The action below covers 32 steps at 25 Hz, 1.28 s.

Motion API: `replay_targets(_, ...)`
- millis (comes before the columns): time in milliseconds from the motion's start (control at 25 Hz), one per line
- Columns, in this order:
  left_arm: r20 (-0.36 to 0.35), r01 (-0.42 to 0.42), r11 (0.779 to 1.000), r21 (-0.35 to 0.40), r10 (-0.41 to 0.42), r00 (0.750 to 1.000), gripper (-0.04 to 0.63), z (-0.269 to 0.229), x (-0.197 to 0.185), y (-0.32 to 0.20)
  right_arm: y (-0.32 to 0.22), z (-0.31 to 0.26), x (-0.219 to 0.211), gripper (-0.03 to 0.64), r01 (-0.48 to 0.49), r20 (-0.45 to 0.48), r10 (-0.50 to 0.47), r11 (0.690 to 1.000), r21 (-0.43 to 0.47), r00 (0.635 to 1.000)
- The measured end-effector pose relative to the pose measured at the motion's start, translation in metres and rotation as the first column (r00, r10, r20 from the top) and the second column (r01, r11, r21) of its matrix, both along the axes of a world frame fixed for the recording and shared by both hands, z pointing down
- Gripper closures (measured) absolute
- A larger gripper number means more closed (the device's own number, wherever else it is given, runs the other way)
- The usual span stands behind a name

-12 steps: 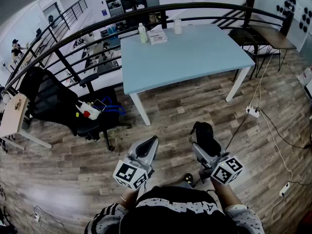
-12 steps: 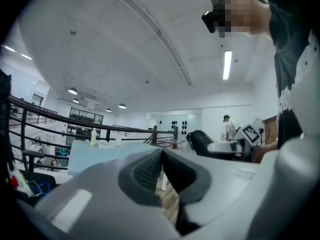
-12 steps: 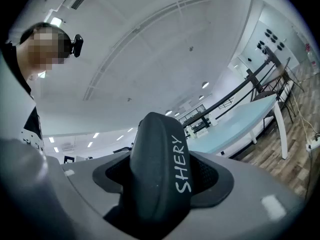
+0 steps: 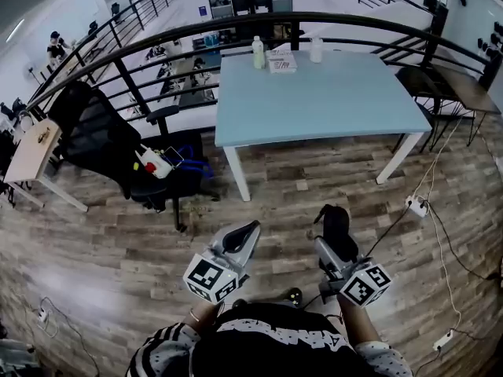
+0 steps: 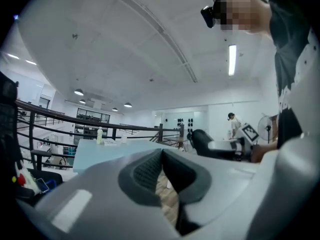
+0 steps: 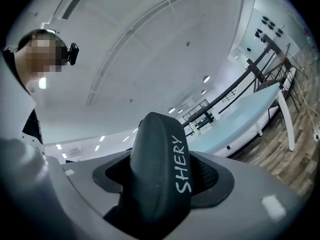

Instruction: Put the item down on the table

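My right gripper (image 6: 161, 184) clamped on black item (image 6: 159, 154), which stands up between both pads, lettering toward camera. Carrying hold, I judge. Left gripper (image 5: 161, 170) pinched closed, nothing in it; 1 hand is enough. Blue table (image 4: 330, 100) well ahead. Item low over wood floor (image 4: 118, 242), not down yet.

A black item (image 6: 159, 174) lettered in white is seen, with a pale blue, white-legged table (image 4: 330, 93), a floor (image 4: 110, 250) of grey-brown wood planks, and a black railing (image 4: 294, 34) and chair (image 4: 102, 144).
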<state>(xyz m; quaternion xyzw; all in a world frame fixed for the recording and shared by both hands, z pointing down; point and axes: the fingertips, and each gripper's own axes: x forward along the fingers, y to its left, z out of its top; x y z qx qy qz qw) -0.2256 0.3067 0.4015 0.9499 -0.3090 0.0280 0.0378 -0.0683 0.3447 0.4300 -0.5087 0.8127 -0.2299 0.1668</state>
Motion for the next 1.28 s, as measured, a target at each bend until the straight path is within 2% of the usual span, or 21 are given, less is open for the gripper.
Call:
replay_targets(400, 0.026, 0.093, 0.996, -0.002, -0.093, 0.995, 0.595, 0.003, 0.014, -0.005, -0.018, 0.007, 0.016, 0.273, 0.091, 0.036, -0.091, 0.996, 0.003, 0.995)
replay_targets(760, 0.044, 0.085, 0.996, 0.018, -0.085, 0.995, 0.595, 0.000, 0.043, -0.008, -0.020, 0.010, 0.042, 0.273, 0.092, 0.048, -0.092, 0.996, 0.002, 0.995)
replay_targets(1040, 0.056, 0.035, 0.999, 0.034, -0.037, 0.998, 0.595, -0.001, 0.074, -0.012, -0.020, 0.012, 0.070, 0.273, 0.049, 0.050, -0.049, 0.999, 0.000, 0.998)
replay_targets(1280, 0.058, 0.022, 1.000, -0.007, -0.021, 0.998, 0.595, 0.016, 0.080, -0.026, -0.029, 0.023, 0.079, 0.273, 0.024, 0.047, -0.023, 0.999, -0.037, 0.999)
